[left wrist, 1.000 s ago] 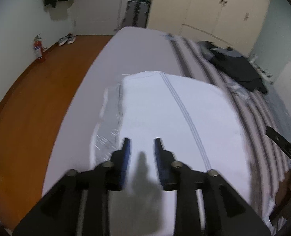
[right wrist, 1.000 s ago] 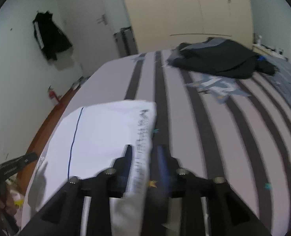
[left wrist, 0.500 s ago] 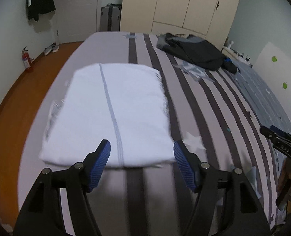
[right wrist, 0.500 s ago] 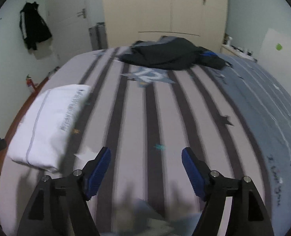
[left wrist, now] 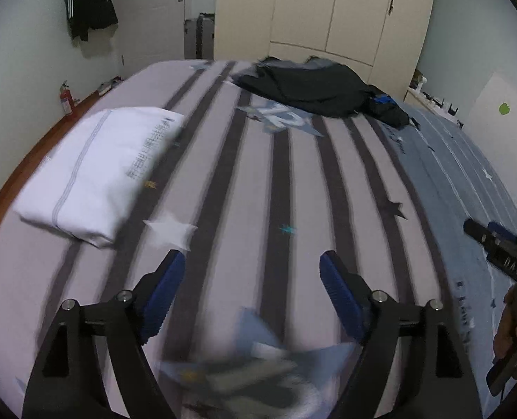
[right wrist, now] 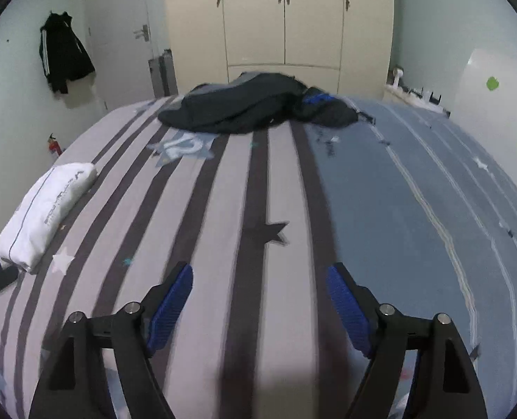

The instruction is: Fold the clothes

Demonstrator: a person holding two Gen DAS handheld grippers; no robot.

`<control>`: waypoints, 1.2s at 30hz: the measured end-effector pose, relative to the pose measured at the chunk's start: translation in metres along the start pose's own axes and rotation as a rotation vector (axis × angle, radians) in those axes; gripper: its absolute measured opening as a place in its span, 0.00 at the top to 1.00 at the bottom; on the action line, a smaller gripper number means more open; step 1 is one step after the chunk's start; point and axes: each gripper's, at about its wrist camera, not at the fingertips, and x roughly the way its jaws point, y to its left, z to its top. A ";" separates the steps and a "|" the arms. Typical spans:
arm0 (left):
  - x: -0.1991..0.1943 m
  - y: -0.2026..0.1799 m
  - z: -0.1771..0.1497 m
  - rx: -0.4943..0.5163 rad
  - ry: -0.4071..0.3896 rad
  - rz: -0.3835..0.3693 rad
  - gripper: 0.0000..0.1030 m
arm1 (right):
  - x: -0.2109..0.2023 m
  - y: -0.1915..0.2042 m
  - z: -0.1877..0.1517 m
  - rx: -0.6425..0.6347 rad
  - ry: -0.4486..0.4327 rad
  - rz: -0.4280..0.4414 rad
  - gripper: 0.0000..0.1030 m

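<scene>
Left hand-held gripper (left wrist: 251,262) and right hand-held gripper (right wrist: 258,272): both released, empty, above the striped bed (right wrist: 223,209). Folded white garment (left wrist: 97,167) lies left of both; dark clothes pile (right wrist: 255,108) far ahead

I'm in a home bedroom: a striped bed (right wrist: 258,209) under me, a cream wardrobe (right wrist: 283,17) beyond, a jacket (right wrist: 64,57) hung by the door (right wrist: 125,52).

White folded garment (left wrist: 97,171) with thin blue lines lies left; bedsheet (left wrist: 293,188) is grey with dark stripes, blue rightward; dark clothes pile (right wrist: 255,108) far.
</scene>
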 end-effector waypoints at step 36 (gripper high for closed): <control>-0.118 0.076 -0.146 -0.003 -0.412 0.237 0.01 | -0.114 0.133 -0.151 -0.122 -0.273 0.280 0.01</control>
